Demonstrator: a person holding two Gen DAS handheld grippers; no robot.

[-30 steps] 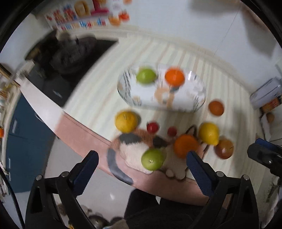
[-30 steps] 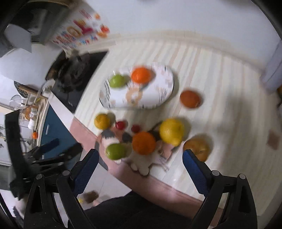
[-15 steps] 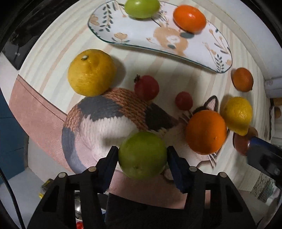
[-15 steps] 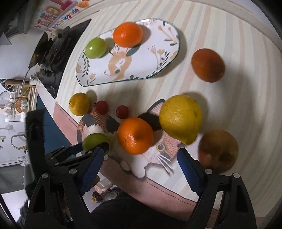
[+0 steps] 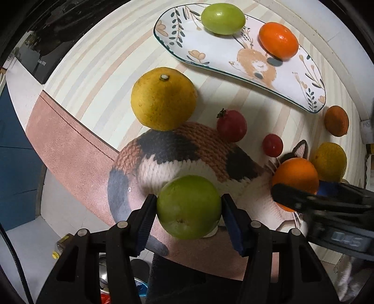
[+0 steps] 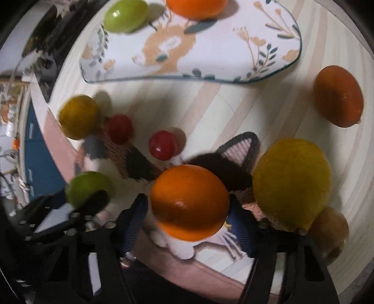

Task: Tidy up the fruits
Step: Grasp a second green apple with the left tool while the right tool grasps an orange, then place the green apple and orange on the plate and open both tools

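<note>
Both black two-finger tools are down on the cat-shaped knitted mat (image 5: 177, 149): the left gripper (image 5: 188, 214) has its blue-padded fingers (image 5: 146, 218) clamped against the sides of a round green fruit (image 5: 188, 207), and the right gripper (image 6: 188, 216) sits either side of a round orange (image 6: 189, 202), though blur hides whether its pads touch. Beyond them, the leaf-patterned white oval plate (image 5: 301, 77) carries an oval green fruit (image 5: 223, 18) and a glossy tangerine (image 5: 278, 40). A large yellow citrus (image 5: 163, 98) touches the mat's edge, and two small red fruits (image 5: 231, 126) lie just beside it.
</note>
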